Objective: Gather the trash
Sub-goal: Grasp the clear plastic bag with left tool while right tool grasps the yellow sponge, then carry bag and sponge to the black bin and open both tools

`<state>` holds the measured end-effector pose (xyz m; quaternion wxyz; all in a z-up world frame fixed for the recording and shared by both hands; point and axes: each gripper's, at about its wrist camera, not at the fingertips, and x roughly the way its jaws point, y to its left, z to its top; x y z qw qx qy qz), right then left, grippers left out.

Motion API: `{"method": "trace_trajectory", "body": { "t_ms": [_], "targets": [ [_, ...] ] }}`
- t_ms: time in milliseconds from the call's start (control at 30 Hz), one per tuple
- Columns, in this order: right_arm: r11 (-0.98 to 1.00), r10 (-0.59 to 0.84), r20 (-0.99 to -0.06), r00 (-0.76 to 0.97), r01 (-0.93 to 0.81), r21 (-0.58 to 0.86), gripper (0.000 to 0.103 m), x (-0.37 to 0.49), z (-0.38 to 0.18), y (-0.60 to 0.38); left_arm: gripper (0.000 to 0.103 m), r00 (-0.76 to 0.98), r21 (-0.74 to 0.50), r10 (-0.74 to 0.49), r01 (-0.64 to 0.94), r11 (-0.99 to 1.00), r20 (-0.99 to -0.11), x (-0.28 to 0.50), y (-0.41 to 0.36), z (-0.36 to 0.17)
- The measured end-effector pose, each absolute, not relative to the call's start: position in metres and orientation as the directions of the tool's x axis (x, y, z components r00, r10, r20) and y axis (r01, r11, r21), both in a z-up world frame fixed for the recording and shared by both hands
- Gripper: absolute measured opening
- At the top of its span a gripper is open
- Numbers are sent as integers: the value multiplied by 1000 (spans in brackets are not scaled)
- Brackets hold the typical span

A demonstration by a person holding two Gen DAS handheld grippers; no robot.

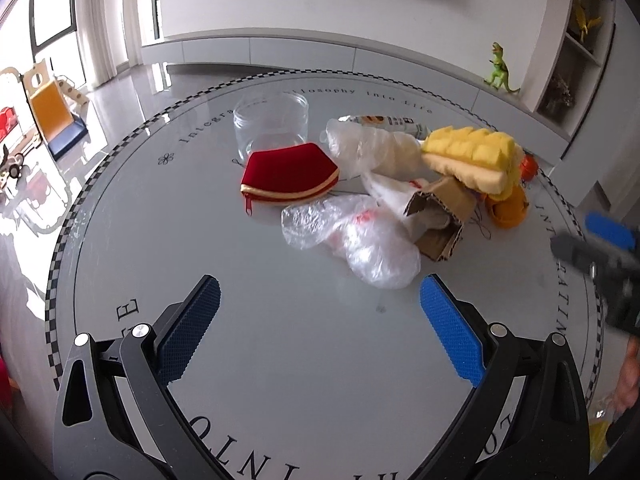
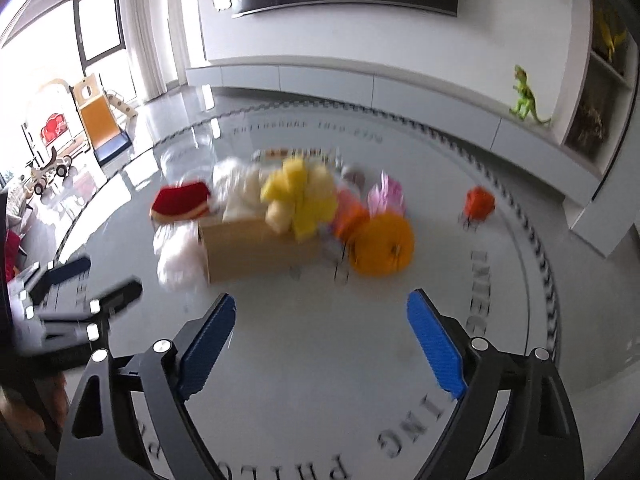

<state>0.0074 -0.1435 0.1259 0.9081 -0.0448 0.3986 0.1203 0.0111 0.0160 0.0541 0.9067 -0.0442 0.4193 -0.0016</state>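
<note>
Standing empty on the counter (image 1: 120, 240), one clear jar (image 1: 272, 124) adjoins one torn cardboard box (image 1: 438, 216). Left gripper (image 1: 320, 320) and right gripper (image 2: 320, 340) gape, holding nothing.

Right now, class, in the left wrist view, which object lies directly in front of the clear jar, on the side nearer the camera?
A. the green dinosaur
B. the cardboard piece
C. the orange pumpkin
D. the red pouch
D: the red pouch with its gold trim lies just in front of the clear jar.

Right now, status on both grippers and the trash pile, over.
Left gripper open, empty. Right gripper open, empty, above the table. Plastic bag and cardboard piece uncollected. Red pouch, glass jar, yellow toy mixed in.
</note>
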Motion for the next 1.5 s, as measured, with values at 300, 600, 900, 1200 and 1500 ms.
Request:
{"method": "trace_trajectory", "body": {
  "t_ms": [300,600,900,1200,1500],
  "targets": [
    [961,131,-731,669,-267,-72,81,66,134,-112,97,615,-78,-42,-32,996,-787,34,16,47],
    [962,209,-797,566,-264,64,41,92,106,-122,97,589,-123,-83,-28,992,-804,48,14,39],
    [965,217,-709,671,-256,52,36,58,127,-136,97,589,-96,-56,-36,995,-806,66,4,28],
    [966,230,-703,673,-247,79,36,43,131,-147,48,597,-167,-131,-6,986,-791,51,6,29],
    [968,240,-675,698,-229,107,36,-1,146,-164,47,655,-172,-144,22,985,-742,-11,23,65]
  ]
}}
